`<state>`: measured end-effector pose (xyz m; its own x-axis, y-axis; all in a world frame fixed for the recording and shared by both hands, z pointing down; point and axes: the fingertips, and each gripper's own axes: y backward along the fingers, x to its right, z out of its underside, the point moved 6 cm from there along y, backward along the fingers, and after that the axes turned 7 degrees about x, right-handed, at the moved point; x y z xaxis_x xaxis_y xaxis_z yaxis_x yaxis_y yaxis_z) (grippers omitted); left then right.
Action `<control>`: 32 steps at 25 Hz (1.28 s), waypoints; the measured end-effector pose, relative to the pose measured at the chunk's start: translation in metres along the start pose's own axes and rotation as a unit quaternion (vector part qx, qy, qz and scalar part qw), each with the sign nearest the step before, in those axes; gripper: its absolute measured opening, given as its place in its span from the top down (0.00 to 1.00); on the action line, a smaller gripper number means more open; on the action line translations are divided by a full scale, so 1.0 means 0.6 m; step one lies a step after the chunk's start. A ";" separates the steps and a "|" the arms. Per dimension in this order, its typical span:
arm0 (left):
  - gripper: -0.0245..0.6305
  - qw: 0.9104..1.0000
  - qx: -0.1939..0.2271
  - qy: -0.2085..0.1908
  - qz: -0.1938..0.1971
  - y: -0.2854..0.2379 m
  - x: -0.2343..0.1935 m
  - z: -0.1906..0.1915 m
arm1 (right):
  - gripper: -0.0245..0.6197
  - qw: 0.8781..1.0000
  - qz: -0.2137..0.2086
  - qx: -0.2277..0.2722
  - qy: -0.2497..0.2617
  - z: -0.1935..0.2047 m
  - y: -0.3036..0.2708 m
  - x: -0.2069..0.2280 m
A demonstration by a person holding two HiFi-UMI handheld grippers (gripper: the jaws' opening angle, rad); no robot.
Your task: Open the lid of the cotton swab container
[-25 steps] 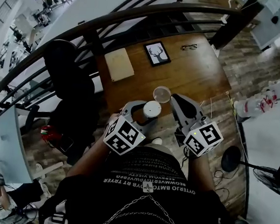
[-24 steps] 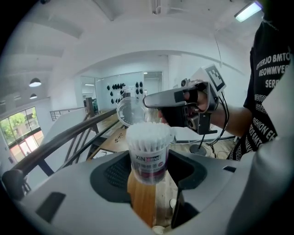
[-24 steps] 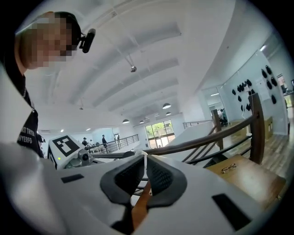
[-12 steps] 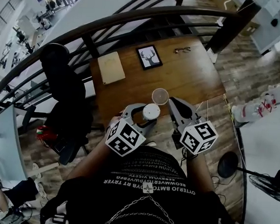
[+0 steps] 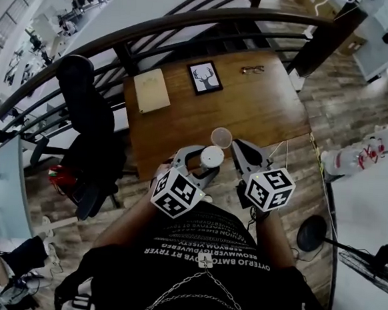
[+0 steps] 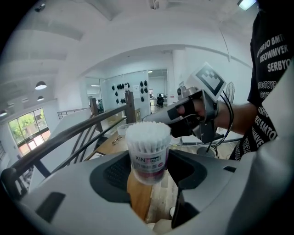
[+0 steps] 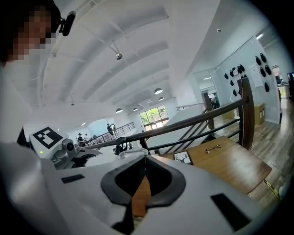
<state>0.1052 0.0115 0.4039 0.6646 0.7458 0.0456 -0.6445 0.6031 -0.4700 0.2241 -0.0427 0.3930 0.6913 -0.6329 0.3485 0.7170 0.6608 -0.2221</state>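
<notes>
My left gripper (image 5: pixel 203 162) is shut on the cotton swab container (image 5: pixel 212 157), a clear tub with a pink-lettered label. In the left gripper view the container (image 6: pixel 148 153) stands upright between the pads, its white swab tips uncovered. The round clear lid (image 5: pixel 221 137) hangs just beyond the container, off it, at the tip of my right gripper (image 5: pixel 235 145), which is shut on its edge. The right gripper view shows that gripper (image 7: pixel 146 158) with jaws together and the translucent lid (image 7: pixel 132 153) at their tip. Behind the tub in the left gripper view, the lid (image 6: pixel 124 128) shows faintly.
Below my hands lies a wooden table (image 5: pixel 257 112) with a framed deer picture (image 5: pixel 205 77), a pair of glasses (image 5: pixel 252 69) and a beige pad (image 5: pixel 151 91). A dark curved railing (image 5: pixel 157 28) runs behind it, and a black chair (image 5: pixel 84 109) stands to the left.
Both grippers have drifted a little toward my body, the right one edging nearer the left. The lid stays off the container, held just beyond it.
</notes>
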 end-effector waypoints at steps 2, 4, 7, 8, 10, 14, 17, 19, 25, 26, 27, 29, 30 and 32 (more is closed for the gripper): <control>0.56 1.000 0.009 0.005 -0.013 -0.003 -0.006 0.003 | 0.94 1.000 -0.006 0.001 -0.001 0.002 -0.004 0.001; 0.56 0.999 0.018 0.010 -0.030 -0.006 -0.018 0.009 | 0.94 1.000 -0.007 0.013 0.005 0.000 -0.008 0.002; 0.56 0.998 0.027 0.023 -0.053 -0.012 -0.036 0.028 | 0.94 0.999 0.007 0.042 0.027 -0.006 -0.001 0.005; 0.56 0.997 0.030 0.028 -0.059 -0.015 -0.044 0.037 | 0.94 0.998 0.008 0.048 0.031 -0.007 0.001 0.007; 0.56 0.996 0.032 0.036 -0.071 -0.023 -0.062 0.055 | 0.94 0.998 0.007 0.052 0.032 -0.007 0.001 0.012; 0.56 0.993 0.039 0.057 -0.098 -0.044 -0.097 0.084 | 0.94 0.998 0.013 0.051 0.031 -0.009 0.000 0.026; 0.56 0.989 0.056 0.078 -0.114 -0.057 -0.127 0.093 | 0.94 0.998 0.017 0.049 0.035 -0.015 -0.009 0.034; 0.56 0.987 0.057 0.082 -0.124 -0.071 -0.152 0.102 | 0.94 0.998 0.022 0.046 0.037 -0.020 -0.022 0.041; 0.55 0.988 0.039 0.074 -0.129 -0.126 -0.206 0.156 | 0.94 0.998 0.036 0.033 0.044 -0.032 -0.059 0.062; 0.55 0.989 0.035 0.074 -0.126 -0.135 -0.210 0.163 | 0.94 0.998 0.037 0.033 0.044 -0.034 -0.063 0.066; 0.55 0.989 0.032 0.074 -0.123 -0.143 -0.215 0.168 | 0.94 0.998 0.036 0.034 0.043 -0.036 -0.068 0.071; 0.55 0.990 0.030 0.072 -0.118 -0.159 -0.224 0.177 | 0.94 0.998 0.035 0.038 0.039 -0.039 -0.078 0.079; 0.55 0.990 0.029 0.071 -0.115 -0.167 -0.229 0.181 | 0.94 0.998 0.035 0.037 0.039 -0.038 -0.085 0.082; 0.55 0.991 0.029 0.068 -0.107 -0.182 -0.238 0.191 | 0.94 0.998 0.038 0.031 0.044 -0.039 -0.098 0.088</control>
<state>0.0374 -0.1286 0.5499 0.8312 0.5557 0.0181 -0.5006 0.7621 -0.4107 0.2206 -0.1244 0.4034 0.7503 -0.6112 0.2519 0.6575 0.7298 -0.1873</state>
